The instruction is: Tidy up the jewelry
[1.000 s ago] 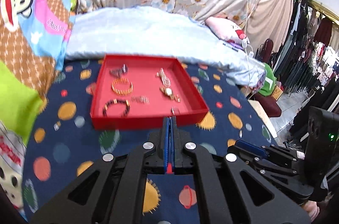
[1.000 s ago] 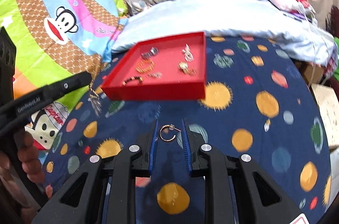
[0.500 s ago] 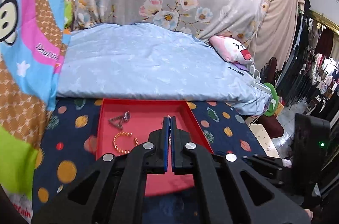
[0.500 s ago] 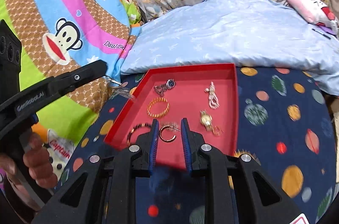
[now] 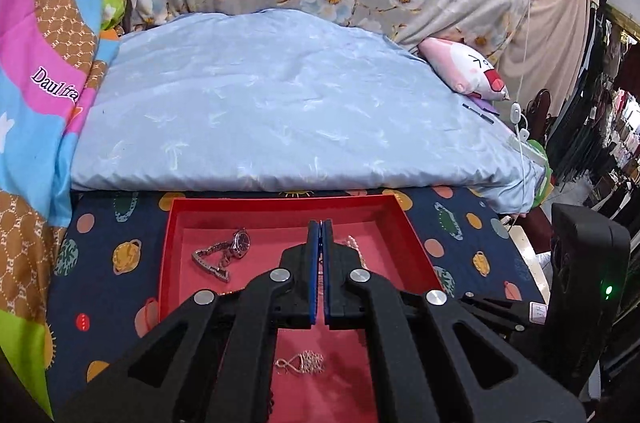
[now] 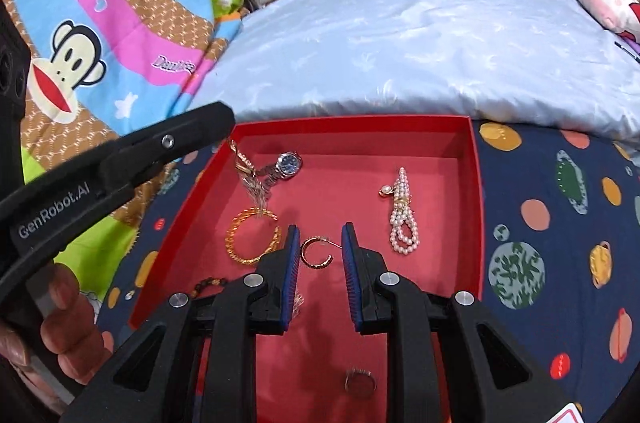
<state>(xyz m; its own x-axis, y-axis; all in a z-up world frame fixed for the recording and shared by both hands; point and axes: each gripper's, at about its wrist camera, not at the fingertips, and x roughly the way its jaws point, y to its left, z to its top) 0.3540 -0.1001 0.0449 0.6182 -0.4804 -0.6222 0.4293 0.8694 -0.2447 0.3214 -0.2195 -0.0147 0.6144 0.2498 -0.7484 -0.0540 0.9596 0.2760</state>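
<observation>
- The right tool (image 6: 317,247) hovers over the red tray (image 6: 476,207), its jaws spread, with one gold hoop earring (image 6: 316,252) in the gap between them; whether either blue pad touches the hoop I cannot tell.
- The left tool (image 5: 319,235) is clenched on a gold tassel earring (image 6: 250,179), which dangles over the tray's 10 o'clock corner.
- Inside the tray: one watch (image 6: 286,165) at 11 o'clock, one gold bangle (image 6: 252,239) at 9, one pearl string (image 6: 402,219) at 2, one ring (image 6: 360,381) at 6, one dark bead bracelet (image 6: 208,283) at 8.
- The tray floor is open at 12 o'clock, up to the far wall.
- The tray sits on the bed (image 6: 560,223).
</observation>
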